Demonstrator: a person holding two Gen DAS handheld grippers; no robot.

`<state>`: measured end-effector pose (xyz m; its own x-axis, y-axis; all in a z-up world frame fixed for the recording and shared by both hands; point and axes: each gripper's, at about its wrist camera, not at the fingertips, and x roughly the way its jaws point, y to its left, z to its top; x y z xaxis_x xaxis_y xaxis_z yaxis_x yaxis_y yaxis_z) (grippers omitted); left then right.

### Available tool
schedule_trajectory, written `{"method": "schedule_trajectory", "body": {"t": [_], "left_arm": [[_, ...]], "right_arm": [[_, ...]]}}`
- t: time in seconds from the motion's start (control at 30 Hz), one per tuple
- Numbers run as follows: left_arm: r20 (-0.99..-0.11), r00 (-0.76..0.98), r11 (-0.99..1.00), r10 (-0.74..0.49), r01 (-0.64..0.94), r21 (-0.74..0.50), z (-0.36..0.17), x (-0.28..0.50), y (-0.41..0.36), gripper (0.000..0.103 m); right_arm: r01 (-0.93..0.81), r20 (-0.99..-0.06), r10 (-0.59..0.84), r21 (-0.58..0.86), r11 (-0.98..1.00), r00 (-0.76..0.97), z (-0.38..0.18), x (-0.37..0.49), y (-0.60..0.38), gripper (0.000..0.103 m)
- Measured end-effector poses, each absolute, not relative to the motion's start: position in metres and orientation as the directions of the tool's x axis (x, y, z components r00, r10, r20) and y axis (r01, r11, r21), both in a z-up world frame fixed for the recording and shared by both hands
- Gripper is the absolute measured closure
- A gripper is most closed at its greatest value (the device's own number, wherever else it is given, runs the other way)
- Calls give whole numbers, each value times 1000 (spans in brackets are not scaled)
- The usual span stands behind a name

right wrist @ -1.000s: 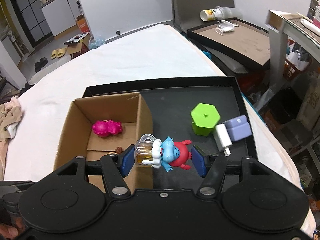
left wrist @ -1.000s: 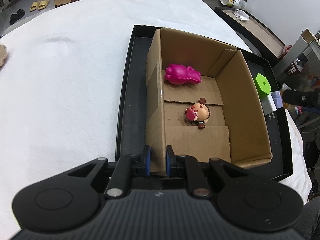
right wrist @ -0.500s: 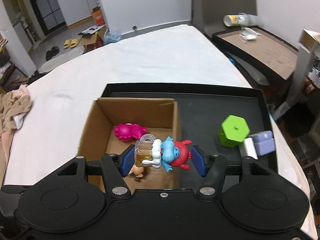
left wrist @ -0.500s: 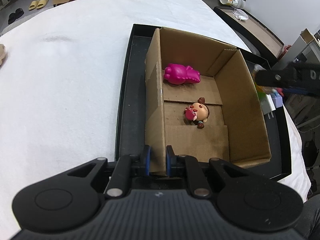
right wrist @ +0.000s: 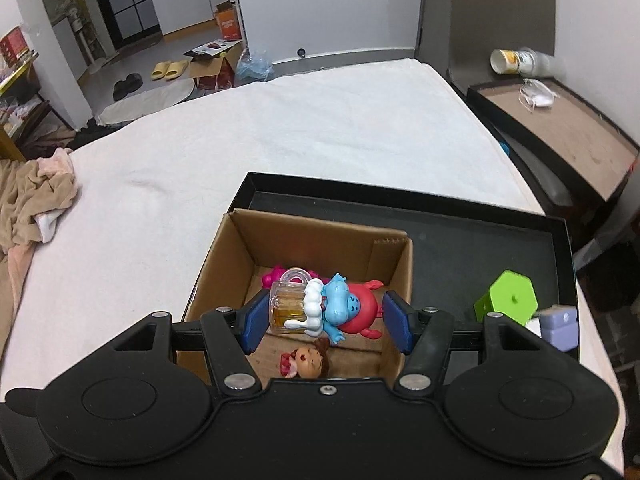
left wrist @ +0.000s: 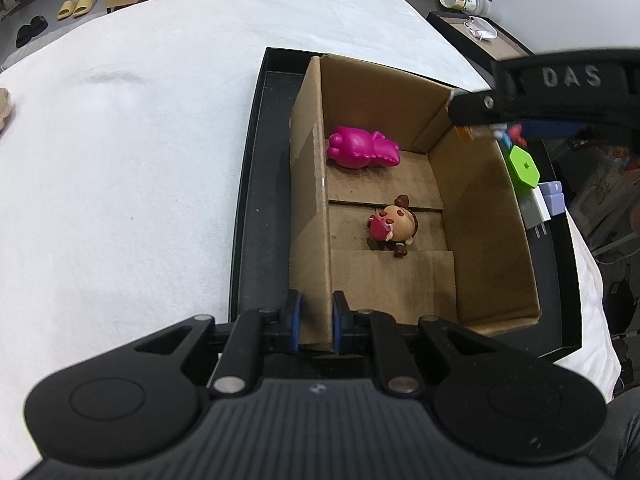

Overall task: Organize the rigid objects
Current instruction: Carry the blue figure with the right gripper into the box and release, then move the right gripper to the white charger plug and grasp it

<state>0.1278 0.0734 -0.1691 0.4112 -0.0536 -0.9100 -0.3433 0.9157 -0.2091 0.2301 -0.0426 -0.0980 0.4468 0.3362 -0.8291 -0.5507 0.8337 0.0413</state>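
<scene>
While the white-covered tabletop [right wrist: 280,128] carries a black tray [right wrist: 460,236], the cardboard box [left wrist: 480,208] stands inside it, and my left gripper [left wrist: 313,322] is clamped on its near wall. My right gripper [right wrist: 326,316], half spread above the box, grips a blue-and-red figurine with a mug [right wrist: 328,306]. Inside lie a magenta toy [left wrist: 362,153] and a small doll [left wrist: 394,222]; a green hexagonal block [right wrist: 506,296] sits beside the box.

Only legible txt: "DAS", raised grey letters on the black plastic right gripper [left wrist: 516,130] body, left wrist view. Cup and carton prints too blurred to read.
</scene>
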Motion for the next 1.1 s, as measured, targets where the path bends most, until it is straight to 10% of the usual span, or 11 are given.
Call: {"method": "schedule_trajectory", "body": {"t": [1.1], "left_arm": [[-916, 400, 916, -27, -358, -183, -167, 130, 69, 89]], "right_arm": [[-374, -802, 265, 56, 926, 535, -88, 241, -153, 25]]}}
